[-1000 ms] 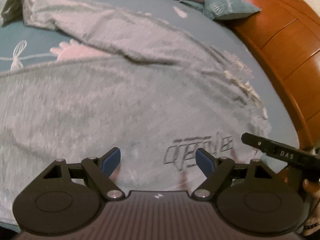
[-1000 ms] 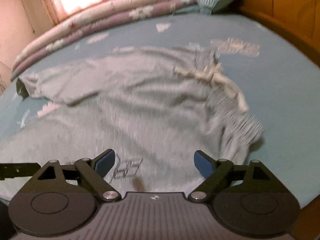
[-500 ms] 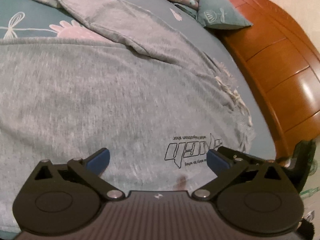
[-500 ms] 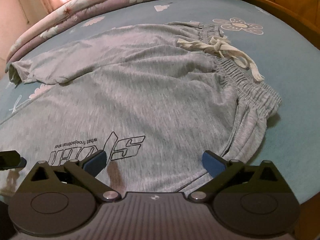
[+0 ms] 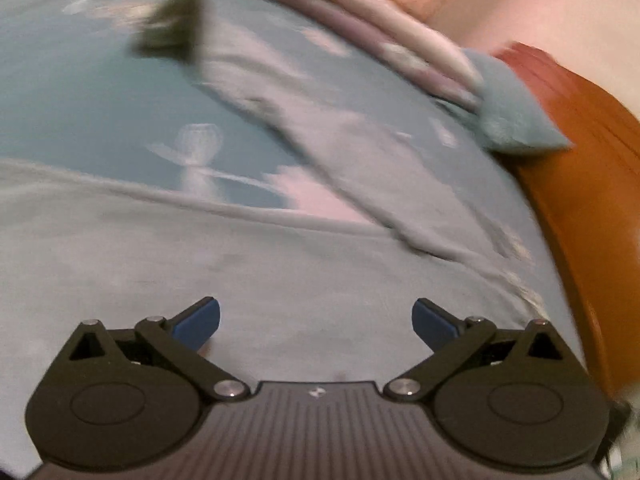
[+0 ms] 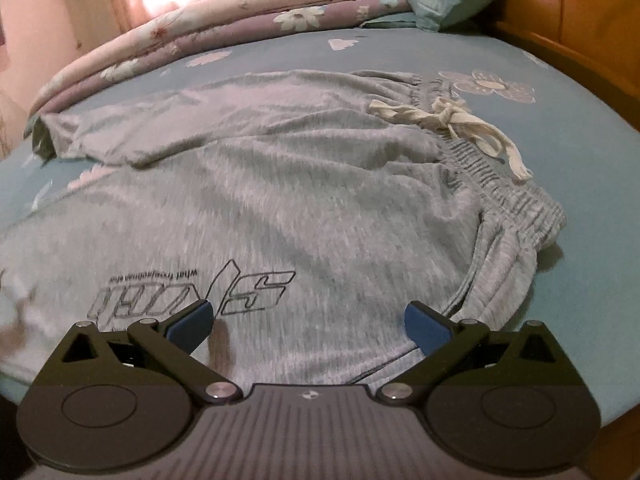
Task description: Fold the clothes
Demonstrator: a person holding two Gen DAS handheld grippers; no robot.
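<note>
1. Since a second ago we swung our left gripper (image 5: 316, 320) leftward along the grey trousers (image 6: 280, 200); both jaws widened.
2. Our right gripper (image 6: 306, 322) gapes empty too.
3. Trousers lie unfolded across the bed (image 6: 560, 120); folding remains.

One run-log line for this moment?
left claw open, empty | right claw open, empty | grey trousers flat on bed, unfolded

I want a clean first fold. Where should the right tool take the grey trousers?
At the bunched elastic waistband of the grey trousers, coming from the near bed edge. It is thick, raised in ridges and free at the corner, so the open right tool probably catches both layers.
</note>
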